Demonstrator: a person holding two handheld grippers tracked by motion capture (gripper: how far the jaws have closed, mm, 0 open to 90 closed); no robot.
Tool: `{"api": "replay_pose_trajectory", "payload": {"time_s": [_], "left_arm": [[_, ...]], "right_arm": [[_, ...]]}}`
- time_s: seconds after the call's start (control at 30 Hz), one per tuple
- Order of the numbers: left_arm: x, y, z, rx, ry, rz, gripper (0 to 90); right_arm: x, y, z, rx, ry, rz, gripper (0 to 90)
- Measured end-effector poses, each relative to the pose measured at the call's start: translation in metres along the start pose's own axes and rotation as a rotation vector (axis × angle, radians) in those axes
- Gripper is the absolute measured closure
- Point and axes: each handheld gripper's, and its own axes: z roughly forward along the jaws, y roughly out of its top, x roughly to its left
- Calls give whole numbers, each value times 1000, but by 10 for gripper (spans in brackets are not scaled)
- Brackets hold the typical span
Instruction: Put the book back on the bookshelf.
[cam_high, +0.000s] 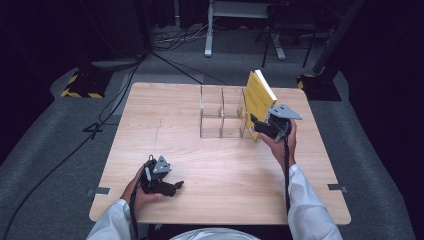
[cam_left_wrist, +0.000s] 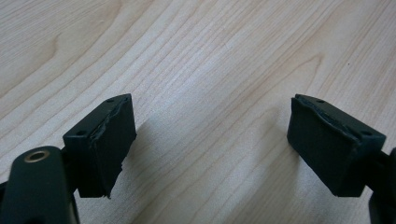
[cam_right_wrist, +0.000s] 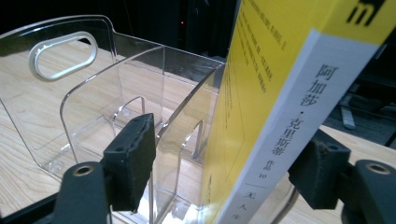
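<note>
My right gripper (cam_high: 260, 126) sits at the right end of the clear acrylic organizer (cam_high: 222, 112), right against the lower edge of the yellow paperback book (cam_high: 259, 100). In my right gripper view the book (cam_right_wrist: 275, 93) stands between my two black jaws, its white spine with black Chinese print facing the camera. The jaws are spread: the left pad (cam_right_wrist: 133, 154) stands clearly off the yellow cover with a gap between them, and the right pad (cam_right_wrist: 322, 172) sits at or just beside the spine; I cannot tell whether it still touches. So the book is bracketed rather than pinched.

The book leans against the organizer's right end, tilted, with its top edge rising above the organizer's walls. From the high view I cannot tell whether its bottom edge rests inside the rightmost compartment or just outside the end wall. The organizer (cam_right_wrist: 107, 102) has upright clear dividers and an oval handle cut-out in its far end wall, and it stands on the far half of the wooden table (cam_high: 220, 170).

My left gripper (cam_high: 175, 186) rests on the table well apart from the organizer, toward the near left corner. Its jaws are spread wide, with bare wood grain (cam_left_wrist: 210, 93) between the pads (cam_left_wrist: 112, 140).
</note>
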Motion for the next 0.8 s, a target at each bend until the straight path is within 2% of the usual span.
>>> {"api": "replay_pose_trajectory", "payload": {"time_s": [0.3, 0.8], "left_arm": [[0, 0, 0, 0, 0, -1, 159], [0, 0, 0, 0, 0, 0, 159]], "right_arm": [[-1, 1, -8, 18, -17, -23, 250], [-8, -4, -22, 62, 9, -62, 237]]}}
